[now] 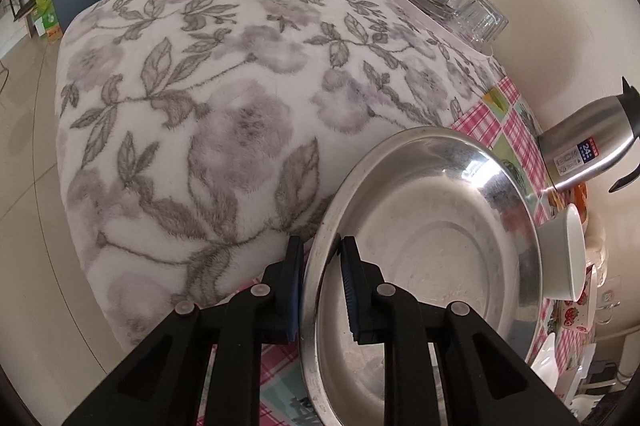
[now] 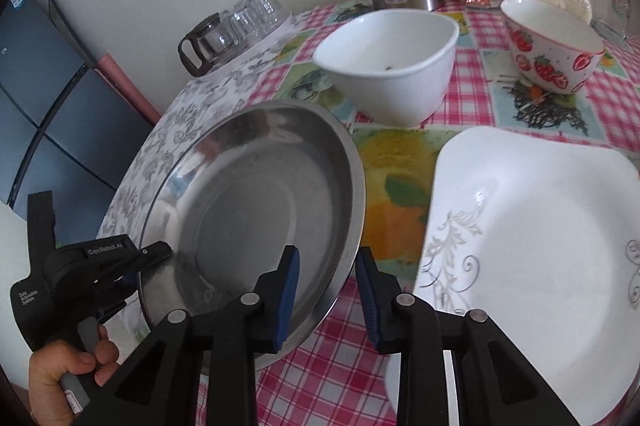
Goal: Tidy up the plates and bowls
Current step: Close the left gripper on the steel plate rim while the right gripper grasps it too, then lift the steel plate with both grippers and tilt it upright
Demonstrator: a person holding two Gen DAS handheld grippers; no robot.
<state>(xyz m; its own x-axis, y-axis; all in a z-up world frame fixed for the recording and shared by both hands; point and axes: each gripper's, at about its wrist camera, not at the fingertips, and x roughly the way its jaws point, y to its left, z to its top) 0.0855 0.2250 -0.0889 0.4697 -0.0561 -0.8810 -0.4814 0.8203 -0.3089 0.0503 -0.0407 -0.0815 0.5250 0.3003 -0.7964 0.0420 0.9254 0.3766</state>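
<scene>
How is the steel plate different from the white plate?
The steel plate is round, bare metal; the white plate is squarish with grey scrollwork. The steel plate is tilted, with gripper jaws astride its rim on two sides; nothing grips the white plate. Both are empty.

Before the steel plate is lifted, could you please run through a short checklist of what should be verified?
1. Left claw closed on the steel plate rim: ok, one pad on each side of the rim.
2. Right claw straddling the opposite rim: ok, the rim sits between its pads.
3. Right claw's pads pressing the rim: cannot tell; a gap shows beside the outer pad.
4. Plate empty: ok.
5. White bowl apart from the plate: ok.
6. White square plate apart from the steel plate: ok, tablecloth shows between them.
</scene>
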